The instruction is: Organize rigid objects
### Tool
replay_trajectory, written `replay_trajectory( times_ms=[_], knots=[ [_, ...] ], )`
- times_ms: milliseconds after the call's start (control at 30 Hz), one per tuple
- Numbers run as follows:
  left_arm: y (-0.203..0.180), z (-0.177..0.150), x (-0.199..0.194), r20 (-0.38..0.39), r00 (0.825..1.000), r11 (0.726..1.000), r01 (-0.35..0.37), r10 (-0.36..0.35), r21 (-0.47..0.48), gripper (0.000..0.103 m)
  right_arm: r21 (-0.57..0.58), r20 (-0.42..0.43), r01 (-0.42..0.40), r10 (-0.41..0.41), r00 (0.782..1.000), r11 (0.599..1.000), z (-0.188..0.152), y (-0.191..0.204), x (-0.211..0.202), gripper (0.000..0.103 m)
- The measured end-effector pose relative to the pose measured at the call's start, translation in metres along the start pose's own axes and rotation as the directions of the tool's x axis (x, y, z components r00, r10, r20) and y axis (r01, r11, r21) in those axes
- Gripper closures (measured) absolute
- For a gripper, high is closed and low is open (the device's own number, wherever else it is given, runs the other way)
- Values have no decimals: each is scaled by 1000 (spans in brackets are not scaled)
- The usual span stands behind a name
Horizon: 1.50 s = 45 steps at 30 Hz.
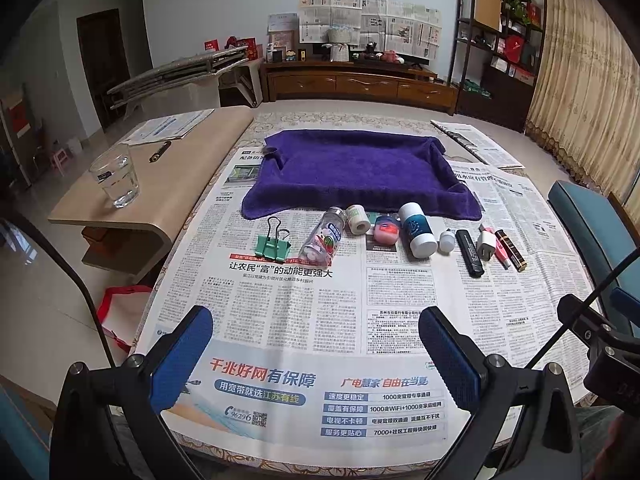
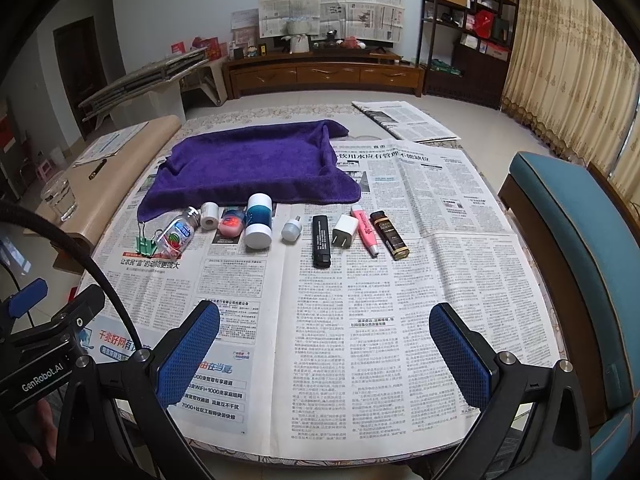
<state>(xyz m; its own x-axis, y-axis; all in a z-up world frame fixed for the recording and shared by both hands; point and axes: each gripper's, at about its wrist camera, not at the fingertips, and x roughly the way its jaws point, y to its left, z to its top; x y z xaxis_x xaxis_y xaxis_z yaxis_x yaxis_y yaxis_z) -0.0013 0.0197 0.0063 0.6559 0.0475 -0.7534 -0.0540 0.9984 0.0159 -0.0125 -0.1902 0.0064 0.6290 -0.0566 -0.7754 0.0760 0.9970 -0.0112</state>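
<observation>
A row of small items lies on newspaper in front of a purple towel (image 1: 360, 168) (image 2: 252, 164): green binder clip (image 1: 274, 245) (image 2: 146, 245), clear candy bottle (image 1: 322, 238) (image 2: 178, 237), tape roll (image 1: 358, 219) (image 2: 209, 216), pink tin (image 1: 386, 233) (image 2: 232, 222), white-and-teal bottle (image 1: 417, 230) (image 2: 259, 221), small white dropper (image 1: 447, 241) (image 2: 291, 231), black lighter (image 1: 470, 253) (image 2: 321, 246), white charger plug (image 1: 487, 245) (image 2: 345, 232), pink tube (image 1: 501, 251) (image 2: 365, 232), dark lipstick (image 1: 512, 250) (image 2: 389, 235). Left gripper (image 1: 316, 354) and right gripper (image 2: 325, 354) hover open near the table's front edge, both empty.
A low beige side table (image 1: 168, 184) at left carries a water glass (image 1: 115, 176) (image 2: 59, 196), a pen (image 1: 160, 151) and papers. A teal chair (image 2: 576, 248) stands at right. A folded newspaper (image 2: 404, 120) lies at the far right of the table.
</observation>
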Motion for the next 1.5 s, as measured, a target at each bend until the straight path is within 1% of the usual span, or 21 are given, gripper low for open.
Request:
replay_trajectory(
  times_ms=[700, 1133, 1233, 1367, 1500],
  knots=[
    [1, -2, 2, -9, 1000, 1000, -15, 15, 0, 0, -3, -7, 7, -7, 1000, 1000, 0, 0, -1, 0],
    [2, 2, 1, 2, 1000, 1000, -22, 22, 2, 0, 1, -9, 12, -12, 1000, 1000, -1, -1, 1, 0],
    [4, 6, 6, -4, 1000, 1000, -16, 16, -1, 0, 4, -12, 11, -11, 1000, 1000, 1, -2, 4, 0],
    [7, 13, 18, -16, 1000, 1000, -7, 7, 2, 0, 19, -3, -26, 26, 1000, 999, 6, -8, 11, 0],
    [17, 23, 43, -41, 999, 1000, 8, -8, -4, 0, -4, 0, -7, 7, 1000, 1000, 16, -9, 27, 0]
  ],
)
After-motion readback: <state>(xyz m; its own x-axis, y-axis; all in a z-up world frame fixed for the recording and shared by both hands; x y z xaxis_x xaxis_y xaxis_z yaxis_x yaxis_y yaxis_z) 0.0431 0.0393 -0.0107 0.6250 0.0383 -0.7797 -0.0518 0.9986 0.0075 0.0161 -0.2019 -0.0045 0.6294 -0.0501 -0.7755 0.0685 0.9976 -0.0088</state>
